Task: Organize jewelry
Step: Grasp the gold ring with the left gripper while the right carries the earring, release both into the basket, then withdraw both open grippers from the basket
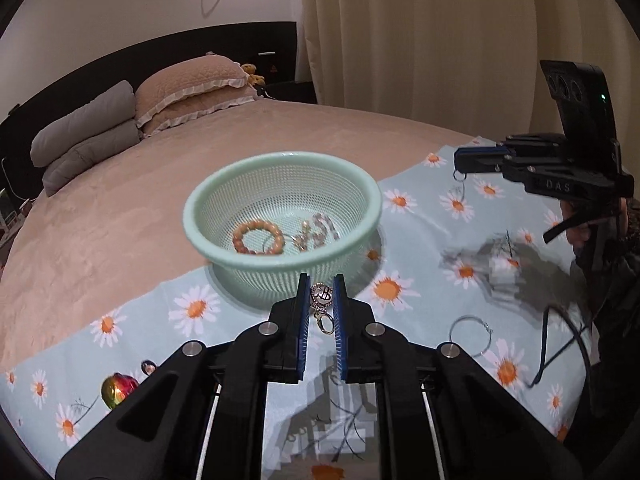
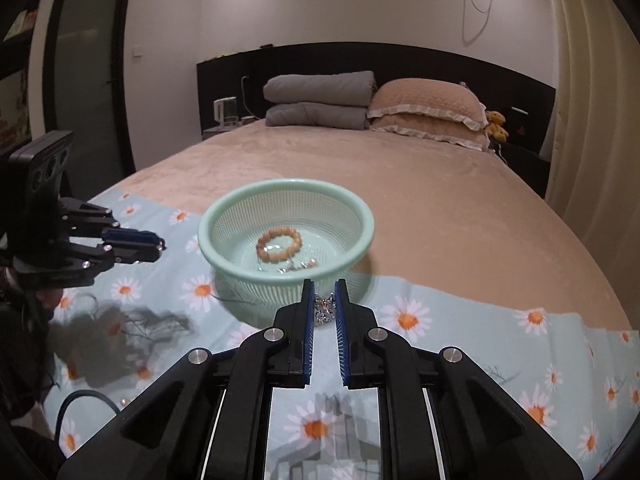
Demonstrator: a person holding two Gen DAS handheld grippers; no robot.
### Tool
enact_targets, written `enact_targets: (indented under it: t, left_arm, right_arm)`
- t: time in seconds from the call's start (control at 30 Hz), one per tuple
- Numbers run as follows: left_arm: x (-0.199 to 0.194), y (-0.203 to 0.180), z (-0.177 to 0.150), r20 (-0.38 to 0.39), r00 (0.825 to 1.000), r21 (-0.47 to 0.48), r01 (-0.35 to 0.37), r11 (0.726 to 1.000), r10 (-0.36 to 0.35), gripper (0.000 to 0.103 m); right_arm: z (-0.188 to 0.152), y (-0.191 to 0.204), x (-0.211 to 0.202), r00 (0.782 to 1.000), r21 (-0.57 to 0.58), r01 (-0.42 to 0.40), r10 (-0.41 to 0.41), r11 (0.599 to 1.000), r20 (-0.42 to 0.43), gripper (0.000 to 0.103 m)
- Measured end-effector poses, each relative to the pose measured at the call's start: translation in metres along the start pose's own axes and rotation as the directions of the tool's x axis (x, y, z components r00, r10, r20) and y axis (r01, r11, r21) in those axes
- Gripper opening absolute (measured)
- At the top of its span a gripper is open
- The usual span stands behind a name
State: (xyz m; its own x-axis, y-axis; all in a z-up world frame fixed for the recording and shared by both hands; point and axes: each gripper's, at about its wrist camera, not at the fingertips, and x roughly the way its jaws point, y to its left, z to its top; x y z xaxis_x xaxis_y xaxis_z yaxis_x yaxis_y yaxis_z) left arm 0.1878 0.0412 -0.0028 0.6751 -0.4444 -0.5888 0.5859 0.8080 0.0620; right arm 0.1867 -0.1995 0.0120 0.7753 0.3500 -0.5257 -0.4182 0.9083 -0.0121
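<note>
Before basket rim (image 1: pixel 280 160), floral cloth (image 1: pixel 420 300)

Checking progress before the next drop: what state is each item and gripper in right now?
left gripper: shut on silver charm
right gripper: shut on sparkly silver piece
green basket: upright, holding jewelry
bead bracelet: flat in basket
silver hoop: loose on floral cloth
iridescent ball: on cloth
</note>
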Motion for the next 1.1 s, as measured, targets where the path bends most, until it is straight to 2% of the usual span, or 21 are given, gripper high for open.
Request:
enact_targets:
  t: [0.13,0.2,0.3,0.4,0.47,0.5,0.53,0.57,0.6,0.63,0.67,0.73,0.77,0.83,0.9,1.1]
  left_arm:
    - [0.021,0.005,0.026,-0.011,0.998,-0.027,-0.058,0.998,0.058,0.012]
    - [0.034,0.002,0.033,-0.029,0.997,-0.015,-0.068,0.998,0.067,0.012]
    - [0.047,-0.003,0.037,-0.03,0.996,0.0,-0.086,0.996,0.086,0.012]
    - [0.058,-0.003,0.034,-0.075,0.991,-0.004,-0.113,0.994,0.113,0.012]
    - [0.06,0.0,0.032,-0.073,0.99,-0.015,-0.124,0.992,0.122,0.013]
    - [0.058,0.002,0.03,-0.061,0.991,-0.021,-0.121,0.992,0.119,0.017]
    - [0.055,0.003,0.029,-0.043,0.992,-0.033,-0.122,0.992,0.121,0.035]
    - [0.051,0.004,0.027,-0.025,0.991,-0.044,-0.134,0.99,0.133,0.06]
    - [0.047,0.004,0.026,-0.002,0.989,-0.048,-0.15,0.988,0.15,0.067]
    - [0.042,0.003,0.023,0.018,0.986,-0.046,-0.164,0.985,0.165,0.072]
    - [0.037,0.002,0.02,0.022,0.985,-0.042,-0.17,0.985,0.171,0.075]
    - [0.028,-0.001,0.014,0.023,0.986,-0.036,-0.163,0.986,0.164,0.081]
    - [0.024,-0.004,0.009,0.023,0.988,-0.032,-0.15,0.988,0.151,0.085]
    - [0.016,-0.011,0.003,0.023,0.992,-0.015,-0.126,0.992,0.126,0.088]
    - [0.01,-0.019,-0.005,0.01,0.995,0.016,-0.101,0.995,0.101,0.09]
    - [0.007,-0.041,-0.035,-0.07,0.997,0.091,-0.038,0.995,0.045,0.093]
  right_arm:
    - [0.023,0.017,0.03,1.0,-0.044,-0.006,0.007,0.999,0.01,0.01]
    - [0.029,0.024,0.047,0.999,-0.064,0.039,-0.039,0.997,-0.003,0.01]
    - [0.034,0.023,0.066,1.0,-0.006,-0.001,0.001,1.0,-0.027,0.01]
    - [0.033,0.021,0.079,0.999,0.017,0.006,-0.005,1.0,-0.046,0.011]
    - [0.032,0.017,0.082,0.999,0.044,0.006,-0.003,0.999,-0.053,0.011]
    - [0.031,0.015,0.084,0.998,0.057,0.019,-0.015,0.998,-0.059,0.011]
    - [0.03,0.013,0.085,0.998,0.071,0.022,-0.017,0.997,-0.067,0.012]
    - [0.029,0.01,0.086,0.997,0.087,0.016,-0.009,0.996,-0.075,0.017]
    - [0.028,0.007,0.087,0.997,0.103,0.014,-0.005,0.995,-0.079,0.029]
    - [0.027,0.006,0.087,0.997,0.113,0.017,-0.008,0.993,-0.078,0.036]
    - [0.025,0.004,0.085,0.997,0.119,0.024,-0.016,0.993,-0.069,0.047]
    - [0.021,0.002,0.081,0.998,0.121,0.04,-0.033,0.992,-0.061,0.057]
    - [0.019,0.001,0.079,0.997,0.122,0.046,-0.038,0.991,-0.06,0.066]
    - [0.015,0.0,0.075,0.997,0.123,0.054,-0.047,0.991,-0.056,0.077]
    - [0.011,0.0,0.073,0.997,0.111,0.058,-0.051,0.992,-0.066,0.082]
    - [-0.003,0.003,0.064,0.992,0.072,0.078,-0.071,0.994,-0.101,0.084]
